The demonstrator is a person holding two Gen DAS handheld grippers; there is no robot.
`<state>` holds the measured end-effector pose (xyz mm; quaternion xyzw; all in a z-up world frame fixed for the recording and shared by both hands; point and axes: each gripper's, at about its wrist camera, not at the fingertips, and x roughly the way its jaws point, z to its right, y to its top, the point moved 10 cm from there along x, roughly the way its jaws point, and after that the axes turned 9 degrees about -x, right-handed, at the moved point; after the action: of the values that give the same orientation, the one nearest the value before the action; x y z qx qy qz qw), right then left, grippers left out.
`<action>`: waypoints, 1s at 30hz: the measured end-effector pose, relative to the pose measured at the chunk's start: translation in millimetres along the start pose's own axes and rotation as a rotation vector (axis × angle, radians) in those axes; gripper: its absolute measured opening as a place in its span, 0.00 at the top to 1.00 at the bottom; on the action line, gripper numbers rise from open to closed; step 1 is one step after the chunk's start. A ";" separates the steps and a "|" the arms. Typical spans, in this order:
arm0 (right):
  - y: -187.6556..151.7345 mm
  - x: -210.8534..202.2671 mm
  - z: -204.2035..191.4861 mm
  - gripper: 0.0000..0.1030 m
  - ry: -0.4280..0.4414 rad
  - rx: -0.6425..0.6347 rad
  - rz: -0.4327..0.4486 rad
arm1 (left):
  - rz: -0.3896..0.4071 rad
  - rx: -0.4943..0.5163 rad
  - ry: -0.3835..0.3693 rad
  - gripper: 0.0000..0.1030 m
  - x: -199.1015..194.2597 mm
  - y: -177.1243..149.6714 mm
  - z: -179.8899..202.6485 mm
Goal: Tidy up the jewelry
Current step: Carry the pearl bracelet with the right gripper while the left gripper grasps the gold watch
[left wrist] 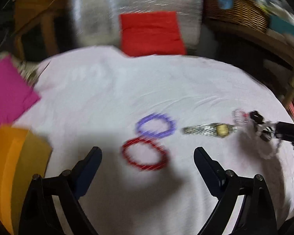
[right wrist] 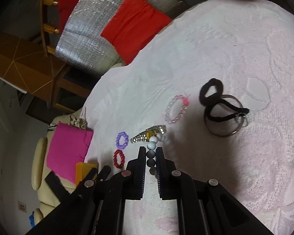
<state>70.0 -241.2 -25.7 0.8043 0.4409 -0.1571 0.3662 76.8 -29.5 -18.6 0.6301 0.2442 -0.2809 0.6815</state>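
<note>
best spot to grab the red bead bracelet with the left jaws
Take the red bead bracelet across one side of its loop, coming straight down from above. It lies flat on the white cloth, so only a top pinch gets beads between the jaws. Choose the near arc: the far arc sits against the purple bracelet. The left gripper is open above it.

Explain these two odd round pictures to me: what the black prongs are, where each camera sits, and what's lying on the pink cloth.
Each picture comes from a fisheye camera on a hand-held grasping tool, looking along its two black prongs. A person holds one tool per hand. The left tool is open above a red bead bracelet, beside a purple bead bracelet. The right tool is shut on a white bead strand. On the cloth-covered table also lie a gold watch, a pink bead bracelet, black hair ties and a thin metal bangle.
</note>
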 end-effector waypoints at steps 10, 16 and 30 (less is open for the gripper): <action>-1.8 -6.1 26.2 0.89 -0.037 0.059 -0.028 | -0.055 0.228 -0.129 0.08 40.3 11.2 86.9; 1.6 -14.9 36.8 0.89 -0.043 0.078 -0.021 | -0.094 0.319 -0.179 0.13 55.8 7.9 120.0; 0.2 -21.5 42.9 0.89 -0.053 0.071 -0.021 | -0.187 0.342 -0.281 0.67 65.5 -9.9 133.5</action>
<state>61.1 -285.3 -42.6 0.8077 0.4337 -0.1976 0.3471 114.5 -167.9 -59.1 0.6657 0.1529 -0.4651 0.5632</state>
